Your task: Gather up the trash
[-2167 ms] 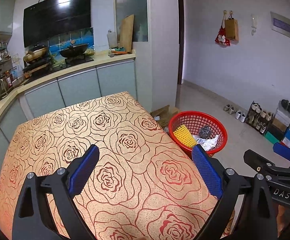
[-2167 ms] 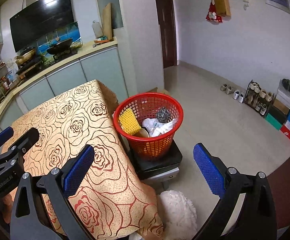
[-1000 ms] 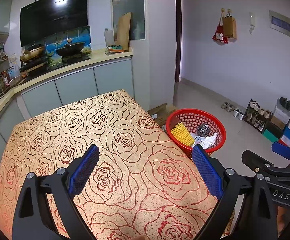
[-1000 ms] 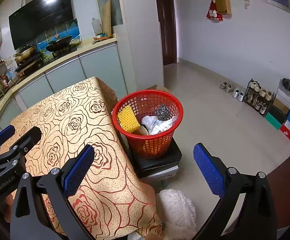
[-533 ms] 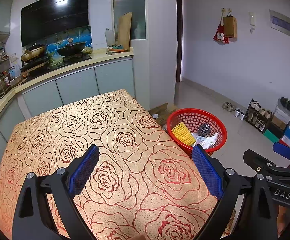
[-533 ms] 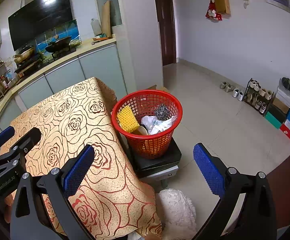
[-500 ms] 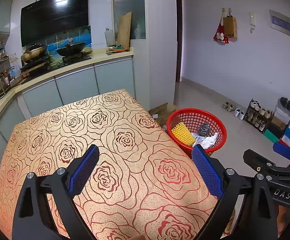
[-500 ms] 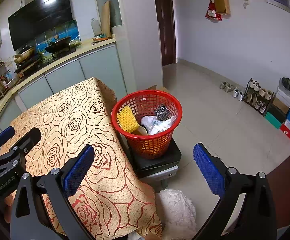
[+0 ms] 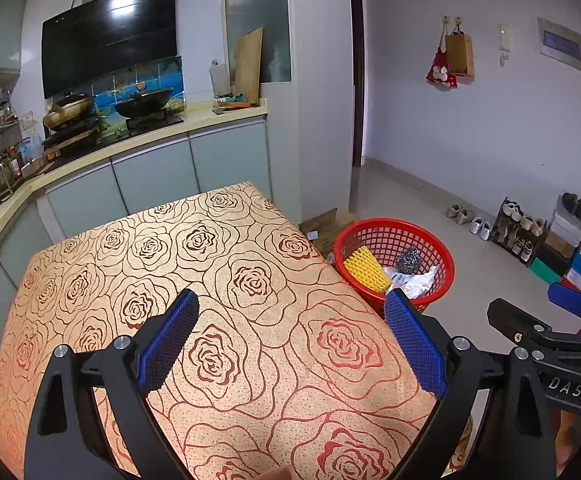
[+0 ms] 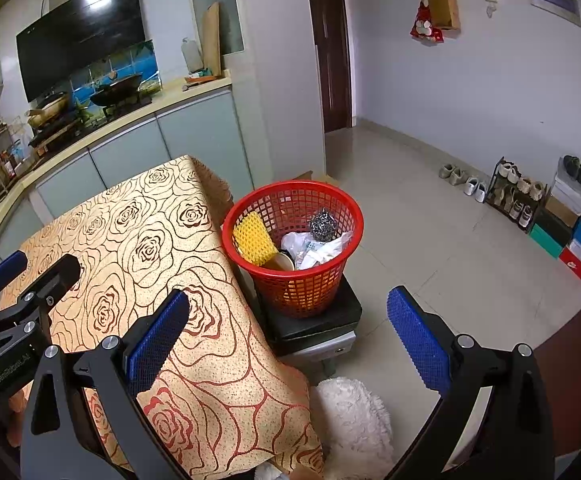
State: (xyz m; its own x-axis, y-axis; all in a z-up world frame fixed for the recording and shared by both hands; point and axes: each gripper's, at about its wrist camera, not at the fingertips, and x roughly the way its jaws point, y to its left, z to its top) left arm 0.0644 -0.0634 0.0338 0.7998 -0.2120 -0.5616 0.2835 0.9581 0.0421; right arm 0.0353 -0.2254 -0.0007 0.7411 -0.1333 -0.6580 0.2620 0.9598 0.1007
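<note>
- Left wrist view: the left gripper (image 9: 290, 312) is hovering over the rose-patterned tablecloth (image 9: 218, 264), its 2 blue pads spread wide apart and gripping nothing.
- The red basket (image 9: 430, 240) is sitting past the table's right edge, holding a yellow sponge (image 9: 366, 270), a steel scourer (image 9: 409, 258) and crumpled white wrappers (image 9: 414, 282).
- The right gripper (image 9: 570, 306) is showing at the right edge of this view.
- Right wrist view: the right gripper (image 10: 288, 318) is hanging above the table corner and the floor, its 2 pads also wide apart and empty.
- The red basket (image 10: 302, 288) is standing on a dark stool (image 10: 314, 322) just beside the table.
- A white fluffy thing (image 10: 350, 416) is lying on the floor below the stool.
</note>
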